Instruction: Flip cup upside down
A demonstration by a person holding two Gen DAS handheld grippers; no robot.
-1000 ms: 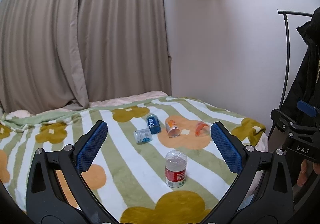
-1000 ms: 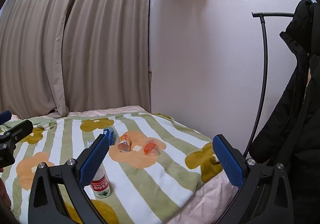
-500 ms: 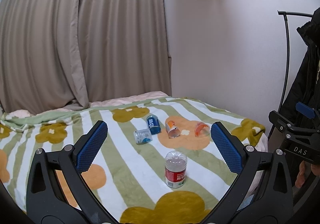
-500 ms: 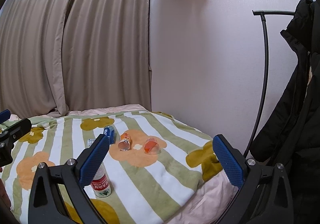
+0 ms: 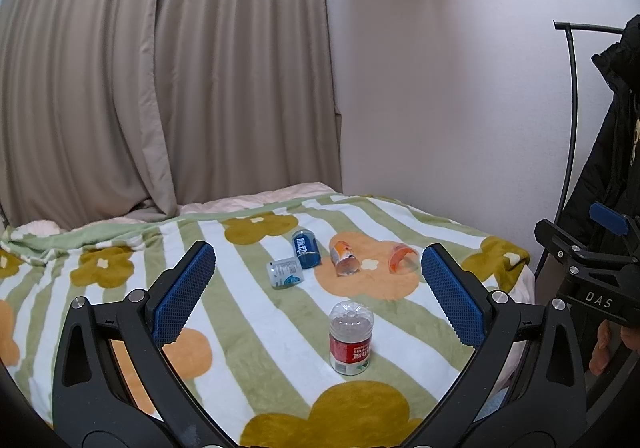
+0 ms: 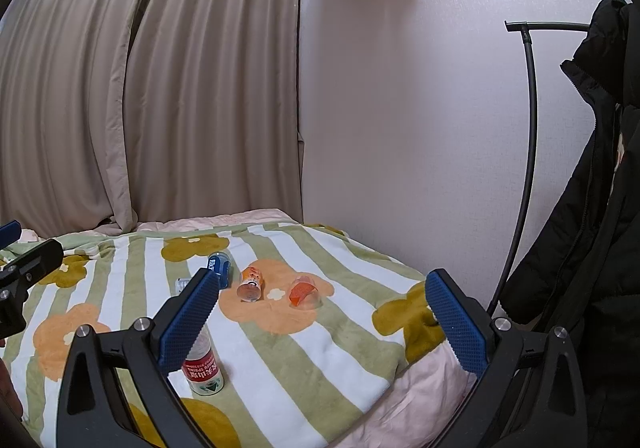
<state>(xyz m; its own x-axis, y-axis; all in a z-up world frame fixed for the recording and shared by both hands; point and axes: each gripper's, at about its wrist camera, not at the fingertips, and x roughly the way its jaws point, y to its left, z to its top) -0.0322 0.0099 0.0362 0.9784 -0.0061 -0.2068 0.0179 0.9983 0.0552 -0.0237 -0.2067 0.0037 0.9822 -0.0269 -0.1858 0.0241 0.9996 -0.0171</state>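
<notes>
Both claws, left [image 5: 316, 288] and right [image 6: 320, 312], gape empty above the bed, so reaching the orange cup [image 6: 304, 290] likely comes next.

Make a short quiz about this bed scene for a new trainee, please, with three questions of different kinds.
1. True or false: the red-label cup stands on the blanket while the blue can lies on its side.
2. What does the left hand-held gripper hold? A) the cup B) the can C) nothing
3. Fill in: the right hand-held gripper has its jaws ____.

Key: 1 true; 2 C; 3 open
</notes>
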